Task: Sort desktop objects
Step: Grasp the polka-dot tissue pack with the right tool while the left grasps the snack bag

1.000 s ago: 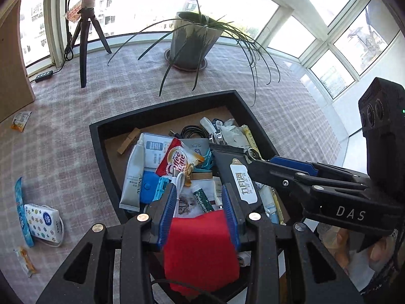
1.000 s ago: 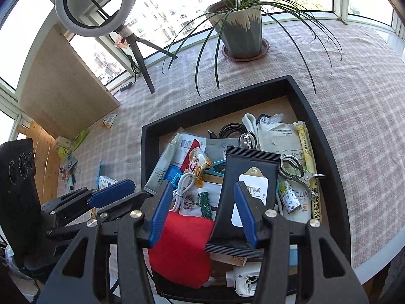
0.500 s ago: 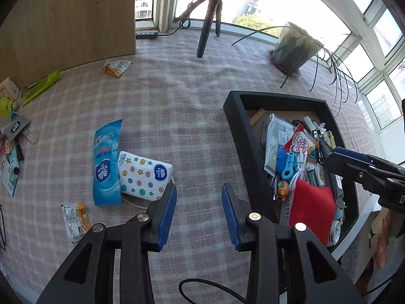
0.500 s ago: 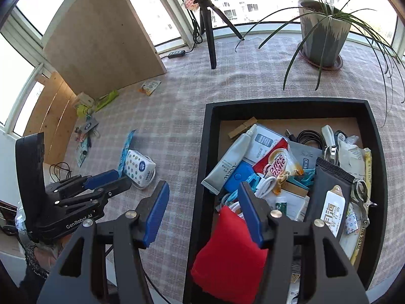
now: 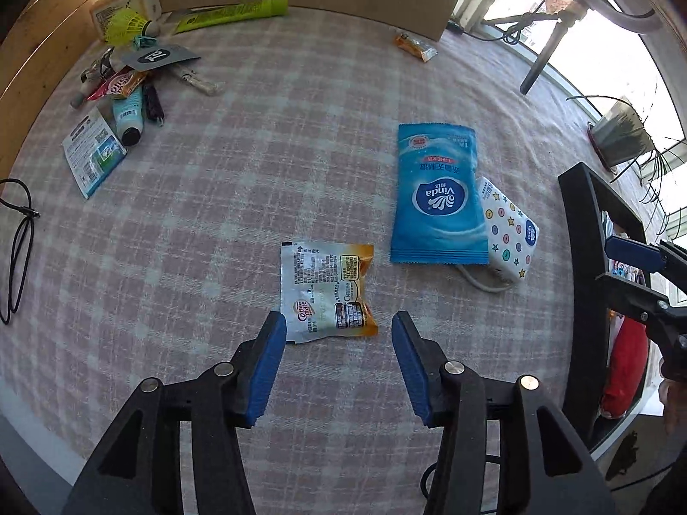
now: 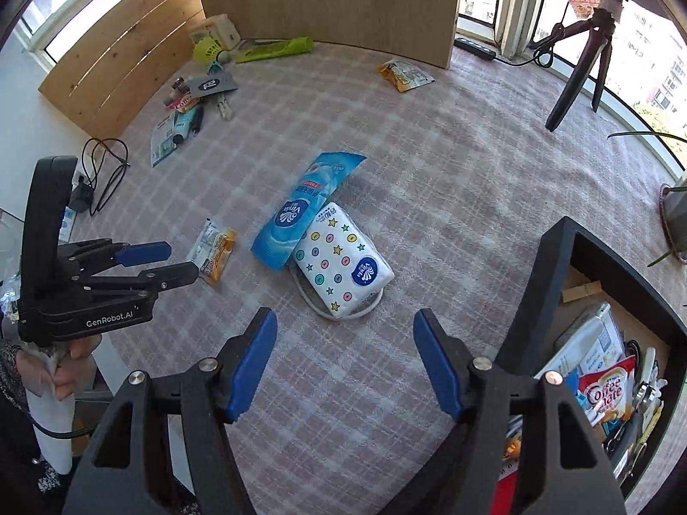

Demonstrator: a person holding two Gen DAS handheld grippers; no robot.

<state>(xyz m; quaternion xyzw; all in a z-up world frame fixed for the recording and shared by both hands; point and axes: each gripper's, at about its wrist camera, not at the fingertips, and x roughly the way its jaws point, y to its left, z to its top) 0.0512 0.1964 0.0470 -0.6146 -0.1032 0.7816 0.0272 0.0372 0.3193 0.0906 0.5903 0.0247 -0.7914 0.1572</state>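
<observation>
The big table (image 5: 214, 223) has a pink checked cloth on it, and lots of small things lie about. At the right edge stands the black tray (image 6: 554, 257), already full of packets and bits. Near the middle lies the blue tissue pack (image 5: 438, 197), and its edge rests on the white tissue pack with stars (image 6: 343, 266), which sits on a white cable. A little way from them, alone on the cloth, lies the small snack packet (image 5: 328, 292), flat, with its printed back up. The left gripper (image 5: 335, 339) is right at this packet, its blue fingers wide open and holding nothing, with one fingertip by the packet's near left corner. The right gripper (image 6: 343, 343) is wide open too, empty, and hangs over bare cloth just in front of the starry pack. I think the job now is to pick up the snack packet and carry it to the tray. To do it well, the left gripper should go forward and low until the packet is between both fingers, then squeeze softly, because it is thin and slippery and could slide away.
</observation>
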